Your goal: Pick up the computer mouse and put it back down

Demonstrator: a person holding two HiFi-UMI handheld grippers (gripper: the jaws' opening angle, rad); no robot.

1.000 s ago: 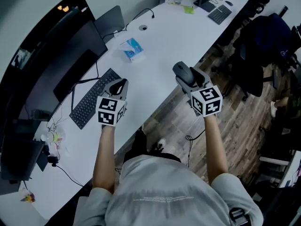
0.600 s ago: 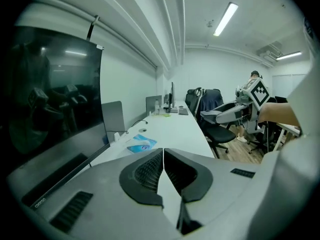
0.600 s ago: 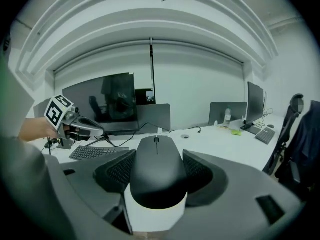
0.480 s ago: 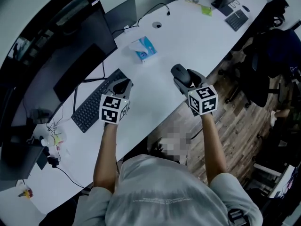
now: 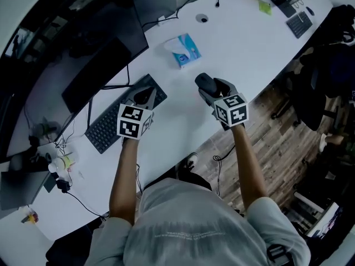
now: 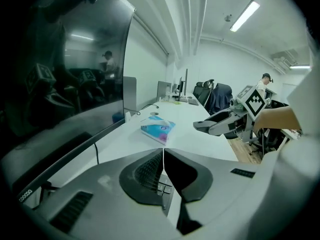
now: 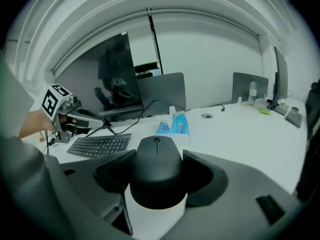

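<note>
My right gripper (image 5: 209,88) is shut on the black computer mouse (image 5: 203,82), one jaw on each flank. It holds the mouse a little above the white desk (image 5: 238,43), near the front edge. In the right gripper view the mouse (image 7: 156,159) fills the gap between the jaws of the right gripper (image 7: 157,176). My left gripper (image 5: 145,95) is shut on nothing and hovers over the right end of the black keyboard (image 5: 108,125). In the left gripper view the left gripper (image 6: 163,156) has its jaws pressed together, and the right gripper (image 6: 216,126) shows raised above the desk.
A blue tissue pack (image 5: 182,43) lies on the desk beyond both grippers. A large dark monitor (image 5: 83,49) stands behind the keyboard. Cables and small items lie at the left. Office chairs (image 5: 327,65) stand on the wood floor at the right.
The right gripper has carried the mouse from over the desk's front edge further in over the desk. The left gripper has stayed above the keyboard. The head view has shifted.
</note>
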